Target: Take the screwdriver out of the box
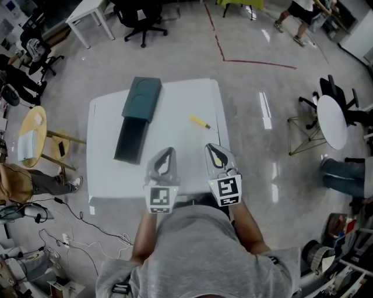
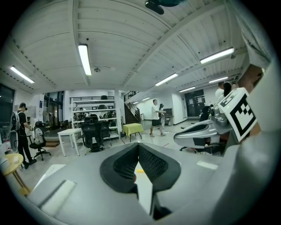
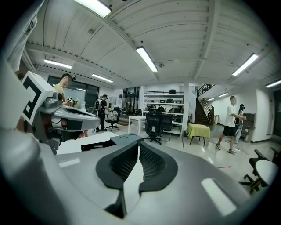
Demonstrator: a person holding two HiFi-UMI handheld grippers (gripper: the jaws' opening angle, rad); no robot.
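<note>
The yellow-handled screwdriver lies on the white table, out of the box and to its right. The dark green box stands open on the table's left half, its lid resting against the far end of its long tray. My left gripper hovers over the near edge of the table with its jaws shut and nothing in them. My right gripper hangs beside it, also shut and empty, a little short of the screwdriver. In the right gripper view the box shows past the shut right gripper.
A round yellow stool stands left of the table, with a seated person's legs near it. A black office chair and a white desk are beyond. A small round white table with chairs is at the right.
</note>
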